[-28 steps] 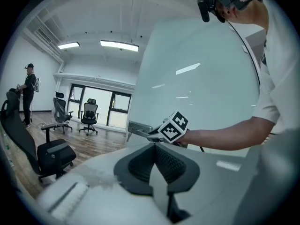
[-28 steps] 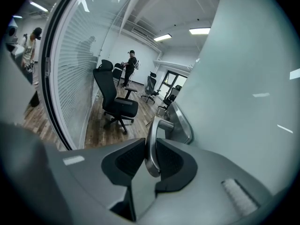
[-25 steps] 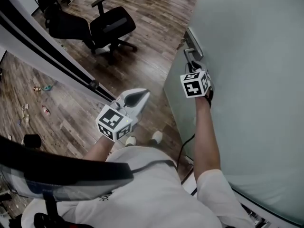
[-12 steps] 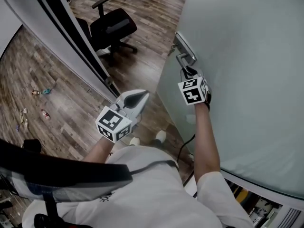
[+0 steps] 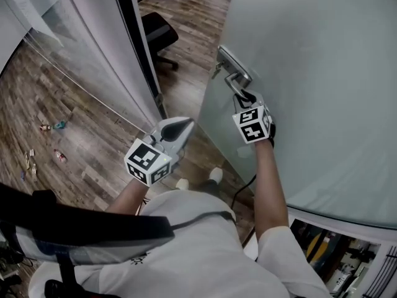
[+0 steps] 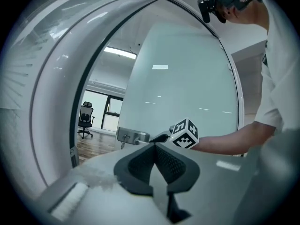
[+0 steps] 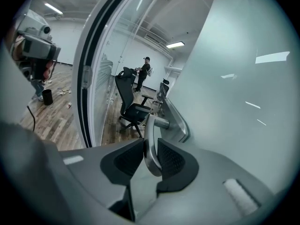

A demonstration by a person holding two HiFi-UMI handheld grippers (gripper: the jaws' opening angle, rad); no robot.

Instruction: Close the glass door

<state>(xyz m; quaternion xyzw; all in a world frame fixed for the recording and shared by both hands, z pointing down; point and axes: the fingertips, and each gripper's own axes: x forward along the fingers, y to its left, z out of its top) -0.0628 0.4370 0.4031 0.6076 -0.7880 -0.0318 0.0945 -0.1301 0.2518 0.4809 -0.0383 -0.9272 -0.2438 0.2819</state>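
glass door (image 5: 310, 73) stands ajar, its free edge short of the dark frame post (image 5: 133, 23) left of the door handle (image 7: 149, 128). right gripper (image 7: 151, 158) has that handle between its pads, which appear to press it, though the jaws have just been easing apart. left gripper (image 6: 154, 148), jaws together and empty, hangs left of the handle. an office chair (image 5: 158, 33) stands beyond the handle and the person's shoes (image 5: 214, 176) are below it.

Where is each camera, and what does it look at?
Head view: on the person's head, looking down at the glass door; arms, shirt show.
Left gripper view: on the shut left tongs, facing the door; right arm shows.
Right gripper view: on the right tongs, jaws on the door handle, just opening.
All share the handle.
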